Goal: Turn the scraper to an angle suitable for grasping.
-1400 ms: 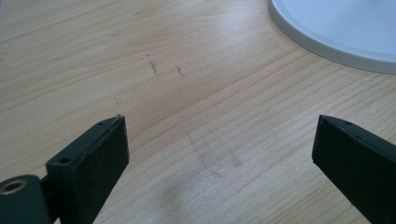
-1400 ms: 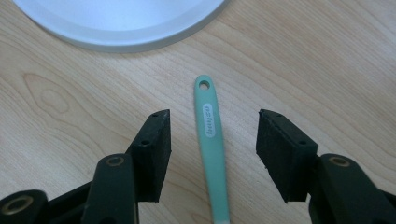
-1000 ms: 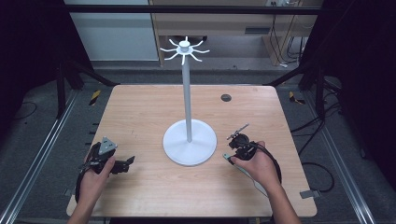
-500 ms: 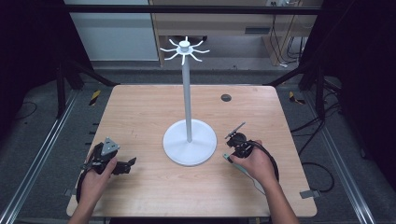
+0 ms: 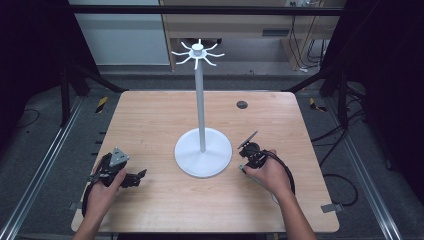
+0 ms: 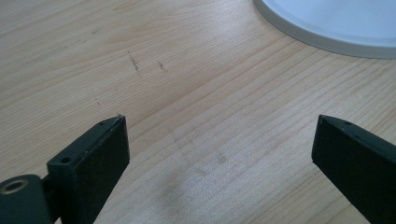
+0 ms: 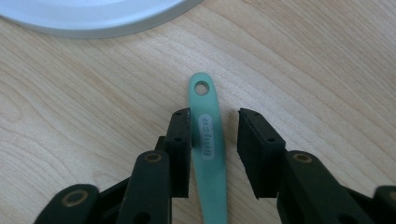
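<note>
A mint-green utensil handle (image 7: 208, 135) with a hanging hole at its tip lies flat on the wooden table (image 5: 150, 120). My right gripper (image 7: 212, 114) is open, its jaws straddling the handle, the left jaw close against it and a gap on the right. In the high view the right gripper (image 5: 247, 161) sits just right of the white stand's round base (image 5: 202, 152). My left gripper (image 5: 141, 174) rests near the table's front left, open over bare wood (image 6: 219, 123). The stand's pole (image 5: 200, 100) rises to a ring of hooks (image 5: 197, 52).
The edge of the stand's base (image 6: 327, 39) lies ahead of the left gripper, and that same base (image 7: 93, 18) lies just beyond the green handle. A small dark round inset (image 5: 242, 104) is in the table's far right part.
The right hand and gripper have shifted slightly left and toward the near edge. The left gripper has barely moved.
</note>
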A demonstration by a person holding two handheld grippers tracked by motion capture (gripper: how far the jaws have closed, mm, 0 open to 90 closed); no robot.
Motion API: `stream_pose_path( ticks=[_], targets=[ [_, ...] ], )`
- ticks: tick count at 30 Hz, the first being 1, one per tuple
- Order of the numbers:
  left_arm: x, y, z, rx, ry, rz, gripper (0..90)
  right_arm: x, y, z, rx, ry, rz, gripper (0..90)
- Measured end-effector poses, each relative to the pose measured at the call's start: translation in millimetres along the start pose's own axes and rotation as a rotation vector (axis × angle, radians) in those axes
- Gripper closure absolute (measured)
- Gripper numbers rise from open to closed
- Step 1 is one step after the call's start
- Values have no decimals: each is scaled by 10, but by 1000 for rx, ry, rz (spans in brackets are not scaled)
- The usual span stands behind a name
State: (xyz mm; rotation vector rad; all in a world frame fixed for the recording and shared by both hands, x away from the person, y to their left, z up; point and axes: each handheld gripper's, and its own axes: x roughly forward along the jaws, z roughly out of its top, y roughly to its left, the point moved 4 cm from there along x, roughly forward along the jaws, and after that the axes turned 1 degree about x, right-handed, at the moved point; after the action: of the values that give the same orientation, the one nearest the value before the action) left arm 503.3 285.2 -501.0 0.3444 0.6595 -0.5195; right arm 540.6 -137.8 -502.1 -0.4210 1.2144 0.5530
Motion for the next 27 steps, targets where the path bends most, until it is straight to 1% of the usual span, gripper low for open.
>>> stream_pose_path(
  ticks=[3,5,7,8,9,11,12,13,14,15,16,17,21,23,24,26,27],
  targets=[
    [3,1,2,0,1,0,39,9,8,-2,3,10,11,688],
    [2,-1,3,2,1,0,39,18,8,2,-7,12,11,696],
    [3,-5,4,2,1,-1,39,28,15,7,-9,19,15,707],
    [2,-5,4,4,2,-1,39,33,22,7,-2,23,16,710],
    [2,-6,4,5,2,-1,39,41,20,8,-13,25,15,717],
    [0,-4,4,3,0,-3,39,45,30,18,-11,26,16,727],
    [-3,1,3,1,0,-3,39,46,29,19,-26,31,8,732],
    [-3,1,3,1,0,-3,39,43,40,23,-31,35,8,736],
    [-5,9,1,-2,-3,-1,39,43,40,23,-31,35,8,736],
    [-7,15,-1,-5,-3,-1,39,38,40,26,-46,36,14,740],
    [-11,22,-3,-4,-1,0,39,7,43,34,-40,24,27,743],
    [-13,32,-5,-7,-2,-1,39,-22,41,42,-37,6,29,744],
    [-11,34,-3,-11,-4,1,39,-183,21,50,-27,-61,23,745],
    [-14,34,-4,-8,0,0,40,-281,9,44,-22,-104,21,746],
    [-17,33,-4,-8,1,1,39,-339,12,39,-8,-120,20,746],
    [-15,33,-4,-9,-1,0,39,-449,1,28,5,-162,24,747],
    [-14,33,-5,-10,-1,0,39,-449,1,28,5,-162,24,747]
  ],
)
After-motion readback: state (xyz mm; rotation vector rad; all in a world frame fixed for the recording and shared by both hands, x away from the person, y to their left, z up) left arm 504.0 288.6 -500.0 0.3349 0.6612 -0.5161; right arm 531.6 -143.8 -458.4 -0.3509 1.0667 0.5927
